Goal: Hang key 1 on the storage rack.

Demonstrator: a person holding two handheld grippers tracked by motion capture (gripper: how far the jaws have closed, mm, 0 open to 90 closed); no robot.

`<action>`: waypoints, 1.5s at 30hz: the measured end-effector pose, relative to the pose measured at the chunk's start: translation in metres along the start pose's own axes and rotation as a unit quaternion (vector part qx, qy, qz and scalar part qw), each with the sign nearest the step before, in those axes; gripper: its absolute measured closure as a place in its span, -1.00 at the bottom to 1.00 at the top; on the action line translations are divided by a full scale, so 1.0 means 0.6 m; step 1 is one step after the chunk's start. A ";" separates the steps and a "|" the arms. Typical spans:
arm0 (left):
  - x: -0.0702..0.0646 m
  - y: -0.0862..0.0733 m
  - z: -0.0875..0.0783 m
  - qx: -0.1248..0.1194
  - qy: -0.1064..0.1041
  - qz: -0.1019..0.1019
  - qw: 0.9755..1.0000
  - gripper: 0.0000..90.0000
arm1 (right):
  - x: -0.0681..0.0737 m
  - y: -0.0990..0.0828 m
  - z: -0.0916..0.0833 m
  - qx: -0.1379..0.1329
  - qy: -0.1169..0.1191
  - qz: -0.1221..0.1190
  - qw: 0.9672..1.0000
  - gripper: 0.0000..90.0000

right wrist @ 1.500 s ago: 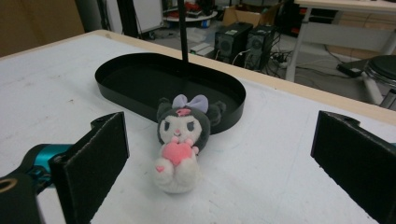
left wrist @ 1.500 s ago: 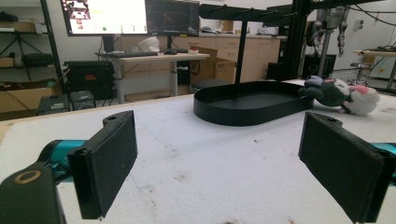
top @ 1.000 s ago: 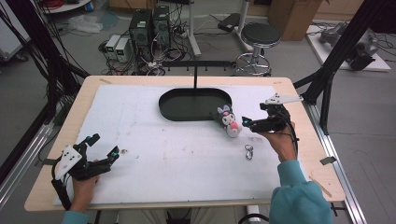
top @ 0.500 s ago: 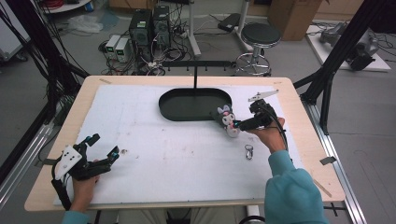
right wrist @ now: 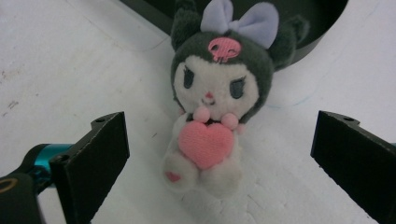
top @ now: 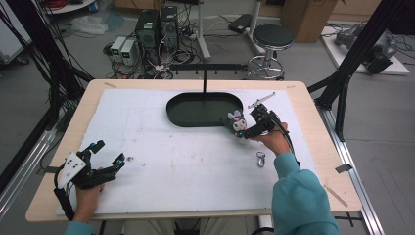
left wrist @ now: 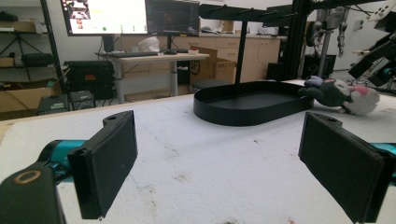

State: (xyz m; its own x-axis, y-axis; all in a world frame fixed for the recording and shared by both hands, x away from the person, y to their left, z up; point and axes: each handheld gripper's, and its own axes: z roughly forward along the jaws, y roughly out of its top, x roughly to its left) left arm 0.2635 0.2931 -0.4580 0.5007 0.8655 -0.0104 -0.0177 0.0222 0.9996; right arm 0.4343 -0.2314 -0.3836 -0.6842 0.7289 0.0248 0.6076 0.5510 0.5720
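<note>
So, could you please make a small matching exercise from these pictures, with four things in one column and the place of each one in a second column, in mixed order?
Things:
1. small plush doll with grey hood and pink heart
2. black oval metal tray
3. small silver metal key clasp
4. left gripper

Places:
A. near the table's front left corner, jaws open
B. middle of the far side of the white mat
C. between the open jaws of the right gripper
D. on the mat beside the right forearm

Pairs: 1-C, 2-B, 3-D, 4-A
</note>
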 end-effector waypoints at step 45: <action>-0.001 0.000 0.000 -0.001 0.001 0.001 1.000 -0.73 | 0.007 0.006 0.052 0.094 -0.003 0.013 0.995 0.13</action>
State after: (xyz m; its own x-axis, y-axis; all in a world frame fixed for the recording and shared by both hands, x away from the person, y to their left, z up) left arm 0.2633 0.2926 -0.4581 0.4993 0.8664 -0.0089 -0.0195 0.0215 0.9996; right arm 0.4463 -0.2138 -0.4067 -0.6644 0.7466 0.0322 0.6911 0.5975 0.4068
